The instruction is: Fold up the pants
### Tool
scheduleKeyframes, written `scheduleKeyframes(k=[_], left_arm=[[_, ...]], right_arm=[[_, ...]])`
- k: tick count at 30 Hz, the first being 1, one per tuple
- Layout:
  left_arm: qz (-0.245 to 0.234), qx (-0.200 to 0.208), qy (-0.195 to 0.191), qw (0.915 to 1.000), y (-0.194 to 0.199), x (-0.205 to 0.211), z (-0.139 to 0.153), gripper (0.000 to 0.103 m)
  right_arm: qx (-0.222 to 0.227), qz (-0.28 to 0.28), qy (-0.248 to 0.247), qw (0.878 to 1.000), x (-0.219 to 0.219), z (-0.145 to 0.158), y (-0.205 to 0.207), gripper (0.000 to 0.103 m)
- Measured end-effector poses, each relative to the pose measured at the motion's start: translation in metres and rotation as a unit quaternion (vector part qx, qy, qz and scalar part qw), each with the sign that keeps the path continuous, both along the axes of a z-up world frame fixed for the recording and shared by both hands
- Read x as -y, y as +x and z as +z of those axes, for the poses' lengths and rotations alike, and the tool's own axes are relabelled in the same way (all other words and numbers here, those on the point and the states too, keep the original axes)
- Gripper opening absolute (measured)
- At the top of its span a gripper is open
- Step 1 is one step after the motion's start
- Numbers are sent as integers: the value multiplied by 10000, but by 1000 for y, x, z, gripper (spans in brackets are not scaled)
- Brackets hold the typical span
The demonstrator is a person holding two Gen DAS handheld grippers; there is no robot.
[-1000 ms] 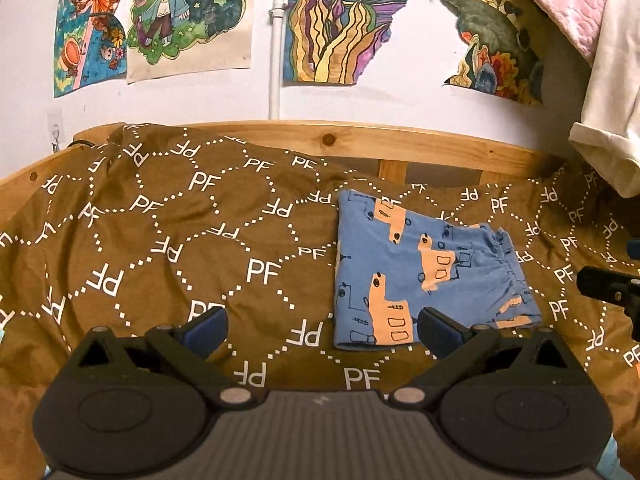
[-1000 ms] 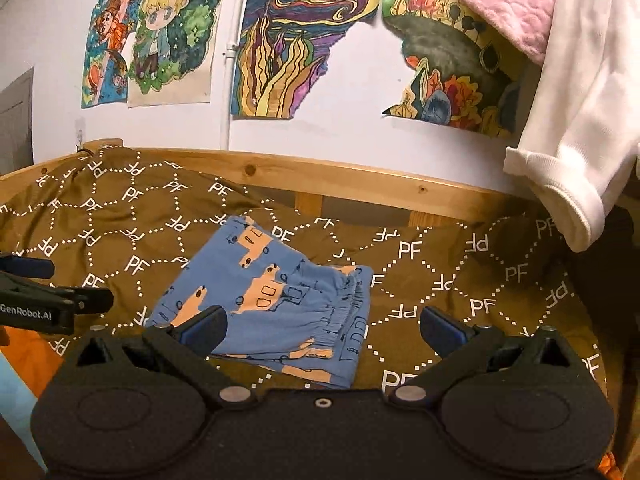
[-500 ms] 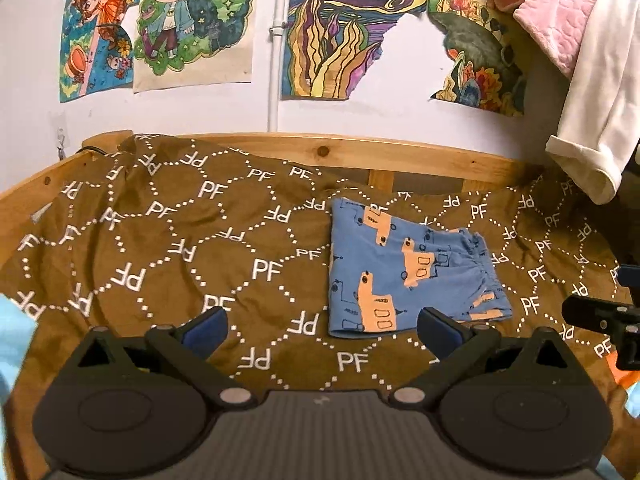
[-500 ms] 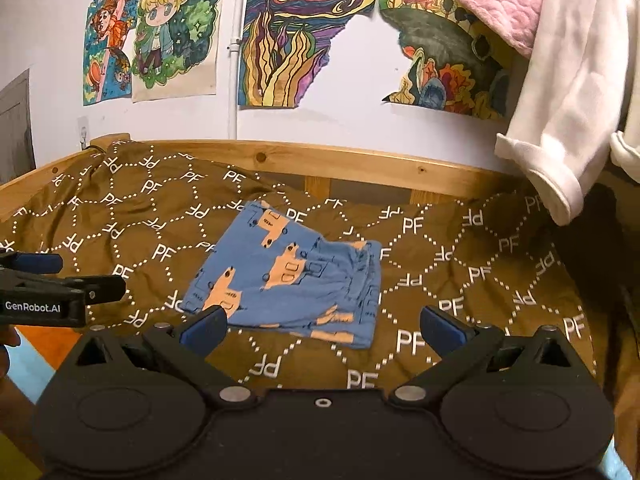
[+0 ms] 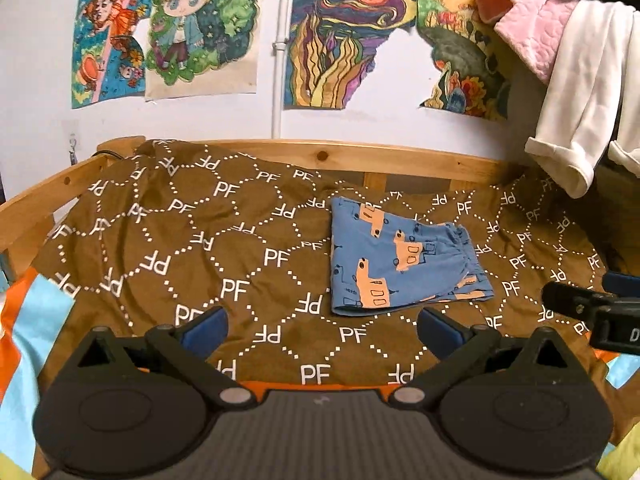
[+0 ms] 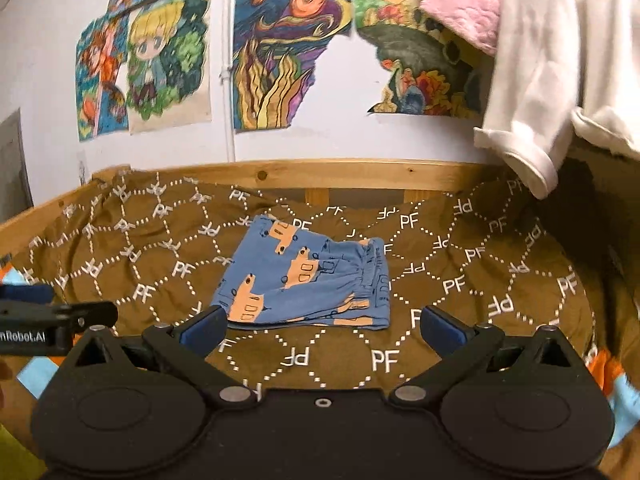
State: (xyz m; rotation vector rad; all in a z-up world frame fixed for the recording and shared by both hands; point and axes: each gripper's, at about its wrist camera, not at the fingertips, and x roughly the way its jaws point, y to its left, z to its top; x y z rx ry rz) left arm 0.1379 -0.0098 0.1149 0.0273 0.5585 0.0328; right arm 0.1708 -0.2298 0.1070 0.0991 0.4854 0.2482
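The 2 blue-padded fingers of the left gripper are spread wide and hold nothing. The right gripper matches it, its fingers wide apart and empty. Both grippers hang above the near edge of a bed, clear of the fabric.

The pants lie folded into a flat, roughly square bundle on a brown blanket printed with white "PF" letters and dotted lines. They are blue with orange vehicle shapes, and the gathered waistband faces right. In the left wrist view the bundle sits ahead and to the right of centre, beyond the fingertips; in the right wrist view it sits just past the left fingertip, near the middle of the blanket.

A wooden bed rail runs behind the blanket. Colourful drawings hang on the white wall. A white garment and a pink quilted one hang at upper right.
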Motion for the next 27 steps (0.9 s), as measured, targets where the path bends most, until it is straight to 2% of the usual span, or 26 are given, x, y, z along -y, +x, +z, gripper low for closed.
scheduleKeyframes(k=[5, 8, 11, 19, 27], left_arm=[[-20, 305, -383, 9988, -18, -9, -3, 103], [-80, 540, -238, 9982, -26, -4, -10, 103], [-100, 583, -51, 9982, -30, 1, -20, 103], [144, 344, -281, 9989, -29, -10, -42, 103], [222, 290, -161, 9992, -32, -13, -44, 103]], right_arm=[[344, -459, 430, 9974, 8, -10, -33, 102], [487, -587, 522, 9957, 9, -19, -47, 102], [558, -569, 415, 9960, 6, -25, -53, 102], [628, -354, -60, 9974, -1, -28, -60, 102], [838, -484, -590, 9936, -6, -31, -66, 102]])
